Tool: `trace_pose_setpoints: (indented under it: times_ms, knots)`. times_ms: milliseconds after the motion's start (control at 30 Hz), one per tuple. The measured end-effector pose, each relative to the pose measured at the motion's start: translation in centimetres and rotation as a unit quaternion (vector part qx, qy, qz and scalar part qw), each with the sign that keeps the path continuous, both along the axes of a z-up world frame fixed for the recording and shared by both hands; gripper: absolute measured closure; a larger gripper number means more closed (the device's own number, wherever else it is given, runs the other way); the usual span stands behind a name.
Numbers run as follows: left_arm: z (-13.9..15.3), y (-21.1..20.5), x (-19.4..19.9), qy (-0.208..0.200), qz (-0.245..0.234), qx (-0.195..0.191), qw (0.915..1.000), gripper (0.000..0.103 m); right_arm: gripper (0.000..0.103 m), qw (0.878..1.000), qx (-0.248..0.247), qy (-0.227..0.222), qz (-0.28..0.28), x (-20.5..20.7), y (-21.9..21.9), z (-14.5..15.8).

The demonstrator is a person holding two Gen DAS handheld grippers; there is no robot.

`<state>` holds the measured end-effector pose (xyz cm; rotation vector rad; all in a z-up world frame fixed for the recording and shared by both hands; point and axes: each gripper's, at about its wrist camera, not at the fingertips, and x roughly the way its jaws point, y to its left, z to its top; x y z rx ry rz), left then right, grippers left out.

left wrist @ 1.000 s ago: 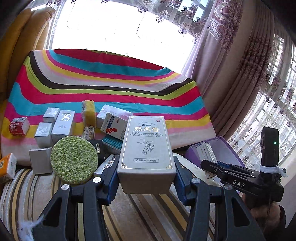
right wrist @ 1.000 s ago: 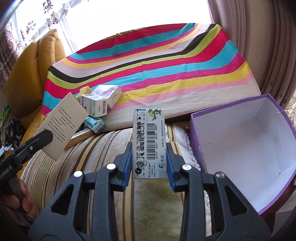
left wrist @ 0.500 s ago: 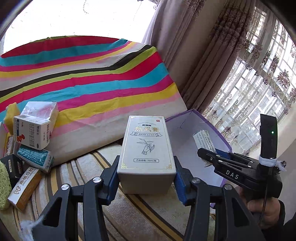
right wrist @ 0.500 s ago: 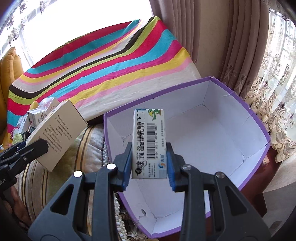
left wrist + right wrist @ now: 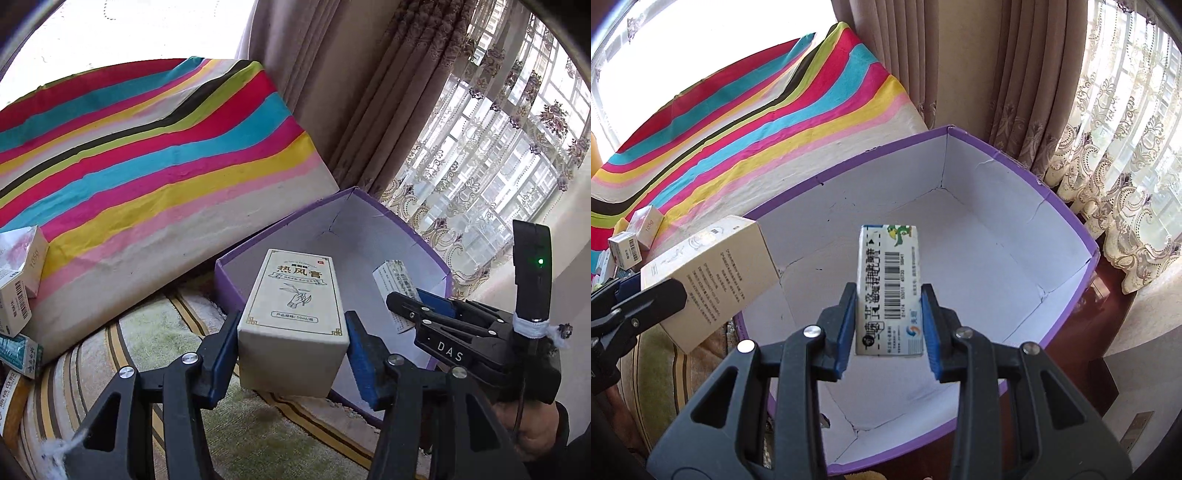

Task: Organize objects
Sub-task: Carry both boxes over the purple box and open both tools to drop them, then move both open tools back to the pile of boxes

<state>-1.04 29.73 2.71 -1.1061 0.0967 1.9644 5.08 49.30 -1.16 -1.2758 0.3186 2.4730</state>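
Note:
My left gripper (image 5: 293, 347) is shut on a beige carton with Chinese print (image 5: 295, 314), held at the near left rim of a purple box with a white inside (image 5: 369, 236). My right gripper (image 5: 888, 325) is shut on a slim white carton with a barcode (image 5: 888, 284), hanging over the open purple box (image 5: 979, 206), which has nothing lying in it. In the right wrist view the beige carton (image 5: 713, 273) sits at the box's left edge in the left gripper (image 5: 631, 306). The right gripper (image 5: 417, 310) shows in the left wrist view over the box.
A striped cloth (image 5: 147, 155) covers the surface behind the box. Small cartons (image 5: 18, 280) lie at its left end on a striped cushion (image 5: 147, 332). Curtains (image 5: 997, 74) hang right behind the box. A hand (image 5: 532, 435) holds the right gripper.
Both grippers have swung right, away from the pile of cartons and the sponge. The slim carton now hangs over the purple box and the beige carton has reached its left rim.

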Motion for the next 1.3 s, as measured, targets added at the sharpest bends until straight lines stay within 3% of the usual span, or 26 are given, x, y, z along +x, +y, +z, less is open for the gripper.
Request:
trace_pose_setpoints:
  times_ms: [33, 167, 500, 800, 1067, 1300]
  knots:
    - [0.0, 0.0, 0.0, 0.0, 0.001, -0.001, 1.0, 0.038, 0.062, 1.0, 0.0, 0.0, -0.002, 0.0, 0.0, 0.0]
    - [0.2, -0.8, -0.1, -0.001, 0.011, 0.01, 0.9999, 0.032, 0.04, 1.0, -0.002, 0.01, 0.001, -0.1, -0.2, 0.2]
    - [0.1, -3.4, -0.4, -0.005, 0.042, 0.021, 0.9989, 0.032, 0.038, 0.999, -0.029, 0.017, 0.029, -0.2, -1.7, 0.7]
    - [-0.2, -8.9, -0.4, -0.005, 0.095, 0.029, 0.995, 0.032, 0.035, 0.996, -0.037, 0.032, 0.079, -0.6, -5.0, 1.5]
    - [-0.1, -15.7, -0.4, 0.002, 0.169, 0.045, 0.9846, 0.029, 0.024, 0.992, -0.042, 0.035, 0.117, -1.0, -8.3, 2.0]
    - [0.4, -22.8, 0.1, 0.014, 0.254, 0.06, 0.9652, 0.022, 0.023, 0.987, -0.036, 0.028, 0.152, -1.5, -11.2, 1.9]
